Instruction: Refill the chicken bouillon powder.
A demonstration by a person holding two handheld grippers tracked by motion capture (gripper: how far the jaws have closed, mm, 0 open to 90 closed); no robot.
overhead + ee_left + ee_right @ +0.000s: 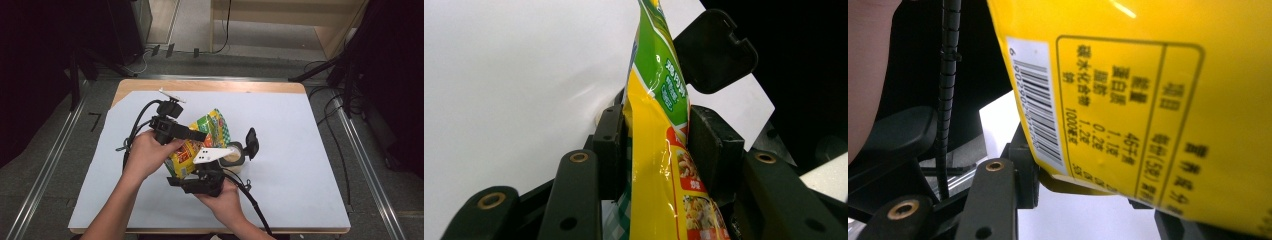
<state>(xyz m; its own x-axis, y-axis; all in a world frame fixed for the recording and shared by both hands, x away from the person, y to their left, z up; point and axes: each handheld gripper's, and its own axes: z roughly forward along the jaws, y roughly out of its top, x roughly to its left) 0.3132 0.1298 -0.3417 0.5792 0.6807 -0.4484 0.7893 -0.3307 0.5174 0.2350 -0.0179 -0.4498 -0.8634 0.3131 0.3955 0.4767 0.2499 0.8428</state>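
- Packet [200, 142] sits between your two claws in the high view, held up over the white counter [300, 150]; your left claw [197, 135] has its upper part, your right claw [192, 176] its lower end. The long axis slants from the lower end up toward the open jar [234, 157] just beside it, lid [251, 142] flipped back. Either hand could tip it, I'd say.
- Left claw view: both pads clamp the packet [656, 165] edge-on, and it runs straight out ahead of the jaws toward the black lid [716, 50].
- Right claw view: the yellow back of the packet [1128, 100], barcode showing, crosses above your jaws; the left pad [1025, 170] presses its bottom edge, so it's gripped here too.
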